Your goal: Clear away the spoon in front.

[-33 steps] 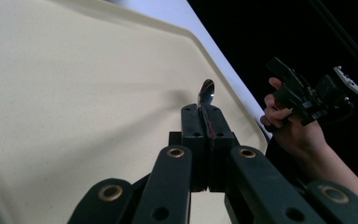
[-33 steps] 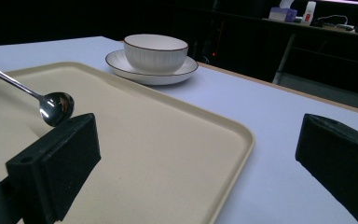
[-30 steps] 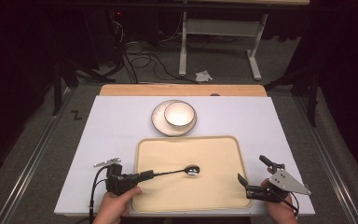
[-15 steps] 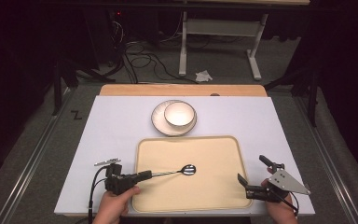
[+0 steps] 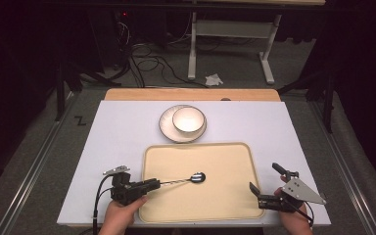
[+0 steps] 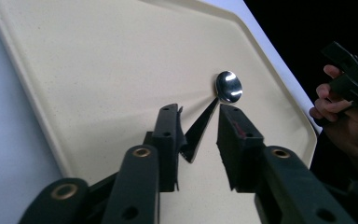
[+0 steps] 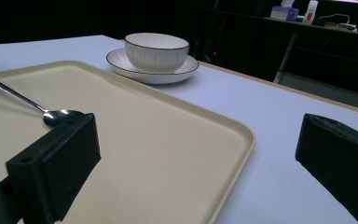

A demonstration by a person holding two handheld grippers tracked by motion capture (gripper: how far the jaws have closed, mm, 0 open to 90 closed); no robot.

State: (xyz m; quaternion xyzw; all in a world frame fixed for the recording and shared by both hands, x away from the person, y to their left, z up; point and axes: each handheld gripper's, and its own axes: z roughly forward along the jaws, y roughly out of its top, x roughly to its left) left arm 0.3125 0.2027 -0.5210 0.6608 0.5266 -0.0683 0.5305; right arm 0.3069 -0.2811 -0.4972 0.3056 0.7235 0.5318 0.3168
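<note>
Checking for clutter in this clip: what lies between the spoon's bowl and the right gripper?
Only bare tray. In the high view, nothing sits between the spoon and the right gripper.

Shiny metal spoon (image 5: 188, 179) lies on the beige tray (image 5: 225, 156), bowl end toward its middle

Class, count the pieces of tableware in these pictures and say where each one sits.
3: a spoon lying on the tray, a bowl beyond the tray, and a plate under that bowl.
</note>
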